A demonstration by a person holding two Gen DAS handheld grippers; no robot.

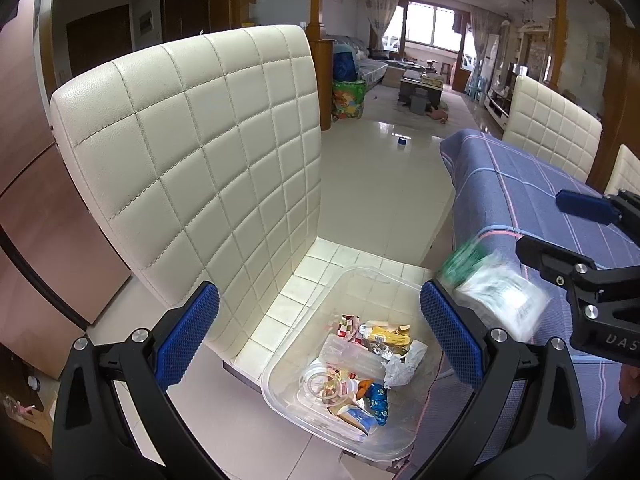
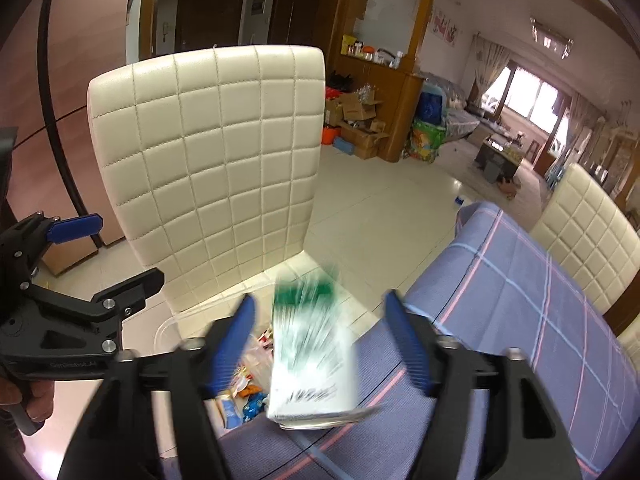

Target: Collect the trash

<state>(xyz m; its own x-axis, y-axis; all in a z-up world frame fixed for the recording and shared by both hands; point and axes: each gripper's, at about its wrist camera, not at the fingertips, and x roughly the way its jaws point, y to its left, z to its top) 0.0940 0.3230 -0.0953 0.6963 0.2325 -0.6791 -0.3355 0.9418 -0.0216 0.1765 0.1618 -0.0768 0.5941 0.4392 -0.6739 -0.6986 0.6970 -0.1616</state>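
**Packet between parted claws above the trash tub**

Packet (image 2: 310, 354), white with green print and blurred, lay between the blue fingers (image 2: 236, 344) of the right gripper (image 2: 320, 344) with a gap on either side; neither finger pressed on it. The jaws stood wide apart and held nothing. In the left wrist view the same packet (image 1: 494, 294) appeared in the air just beside the edge of the table (image 1: 532, 200), above and to the right of the tub, with the right gripper (image 1: 560, 228) at the frame's right border.

The left gripper (image 1: 320, 332) also stood wide open and empty, its blue fingers (image 1: 188, 340) framing the tub from above.

The clear plastic tub (image 1: 288, 364) sat on the seat of a cream quilted chair (image 1: 192, 152), at the seat's front, close to the table. It already contained wrappers (image 1: 384, 338), crumpled paper (image 1: 400, 368) and small clear cups (image 1: 320, 384), loosely piled.

The table was covered with a blue checked cloth (image 2: 520, 300). A second cream chair (image 2: 588, 232) stood at its far side. Pale floor tiles (image 1: 380, 184) ran back towards a living room with a bright window (image 1: 434, 26).

A hand (image 2: 28, 396) gripped the handle of the left gripper (image 2: 116, 248) at the left border of the right wrist view.
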